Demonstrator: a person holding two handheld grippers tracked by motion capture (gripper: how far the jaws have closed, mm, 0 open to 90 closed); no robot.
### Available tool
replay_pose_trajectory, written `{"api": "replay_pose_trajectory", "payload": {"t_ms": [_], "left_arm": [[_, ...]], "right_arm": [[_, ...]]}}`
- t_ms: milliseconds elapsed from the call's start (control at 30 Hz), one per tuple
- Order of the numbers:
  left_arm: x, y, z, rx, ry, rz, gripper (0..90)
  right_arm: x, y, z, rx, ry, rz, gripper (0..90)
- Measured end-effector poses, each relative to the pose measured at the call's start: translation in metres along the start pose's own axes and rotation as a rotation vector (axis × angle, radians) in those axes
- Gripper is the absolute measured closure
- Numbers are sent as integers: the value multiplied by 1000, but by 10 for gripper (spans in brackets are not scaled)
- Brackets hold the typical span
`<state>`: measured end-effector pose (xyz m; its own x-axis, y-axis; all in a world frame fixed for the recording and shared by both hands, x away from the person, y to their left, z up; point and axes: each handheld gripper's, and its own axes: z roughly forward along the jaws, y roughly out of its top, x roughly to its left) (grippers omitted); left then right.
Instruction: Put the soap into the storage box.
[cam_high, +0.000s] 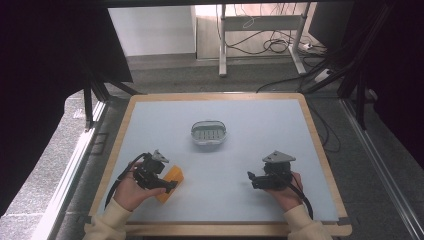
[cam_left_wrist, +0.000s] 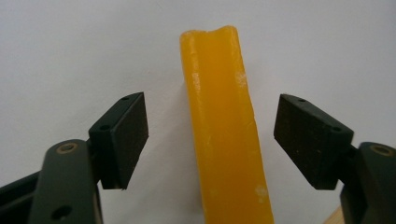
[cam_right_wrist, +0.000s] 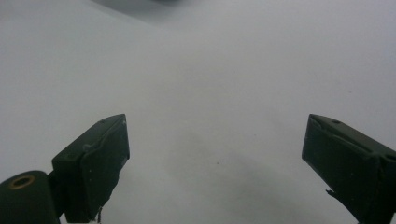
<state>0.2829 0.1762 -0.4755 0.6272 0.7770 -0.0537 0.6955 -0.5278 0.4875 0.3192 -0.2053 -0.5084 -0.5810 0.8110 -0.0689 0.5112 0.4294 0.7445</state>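
- Lying at the counter's (cam_high: 300, 150) near left, the yellow bar (cam_high: 172, 181) sits under the left claw (cam_high: 169, 186); the right claw (cam_high: 251, 179) is well apart.
- Left gripper view: bar (cam_left_wrist: 224, 130) between spread jaws, untouched.
- Right gripper view: jaws wide, empty.

The right tongs (cam_right_wrist: 215, 163) stand with their two black jaws spread wide apart, nothing between them. Beneath and ahead of them lies the pale, bare tabletop (cam_right_wrist: 219, 84). Far ahead, a dark blurred shape (cam_right_wrist: 154, 3) sits at the top edge, too unclear to identify.
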Motion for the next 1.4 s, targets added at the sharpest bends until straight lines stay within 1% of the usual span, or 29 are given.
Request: {"api": "replay_pose_trajectory", "payload": {"t_ms": [100, 133, 200, 233, 367, 433, 467, 633, 667, 700, 733, 767, 800, 867, 967, 1033, 1133, 1167, 1267, 1400], "left_arm": [[-2, 0, 4, 16, 16, 7, 272], [-3, 1, 6, 33, 30, 16, 283], [-4, 1, 8, 38, 38, 17, 298], [-5, 2, 11, 52, 48, 20, 310], [-7, 4, 16, 71, 63, 27, 370], [-8, 4, 17, 72, 81, 29, 409], [-10, 4, 19, 84, 93, 33, 415], [-12, 4, 24, 98, 97, 36, 440], [-12, 4, 26, 103, 98, 33, 466], [-12, 4, 26, 103, 98, 33, 478], [-12, 4, 27, 108, 84, 30, 495], [-12, 4, 27, 108, 84, 30, 518], [-12, 4, 27, 108, 82, 28, 518], [-14, 4, 28, 114, 77, 31, 574], [-13, 5, 28, 117, 75, 25, 580], [-12, 5, 28, 115, 65, 17, 584], [-11, 5, 27, 109, 59, 21, 591], [-11, 4, 27, 100, 53, 19, 602], [-10, 4, 27, 95, 41, 12, 606], [-10, 4, 26, 89, 33, 15, 612]], "right_arm": [[0, 0, 1, 2, -3, -1, 78], [0, 0, 1, 5, -3, -3, 78], [1, 0, 1, 5, -3, -3, 78], [1, 0, 1, 5, -4, -4, 77], [1, 0, 2, 9, -5, -5, 77], [1, -1, 2, 12, -6, -5, 77], [1, 0, 2, 13, -7, -7, 77], [1, -1, 2, 13, -7, -5, 77], [1, -1, 2, 14, -9, -6, 77], [1, -1, 2, 15, -9, -6, 77], [1, -1, 2, 15, -9, -5, 77], [1, -1, 2, 15, -9, -5, 77], [1, -1, 2, 17, -10, -6, 78], [1, -1, 3, 23, -12, -6, 78], [1, -1, 3, 25, -13, -9, 78], [0, -1, 2, 25, -13, -7, 79], [1, -1, 2, 25, -13, -1, 79], [1, -1, 3, 26, -15, -3, 79], [0, -1, 2, 28, -13, -8, 79], [0, -1, 3, 31, -14, -9, 79]]}}
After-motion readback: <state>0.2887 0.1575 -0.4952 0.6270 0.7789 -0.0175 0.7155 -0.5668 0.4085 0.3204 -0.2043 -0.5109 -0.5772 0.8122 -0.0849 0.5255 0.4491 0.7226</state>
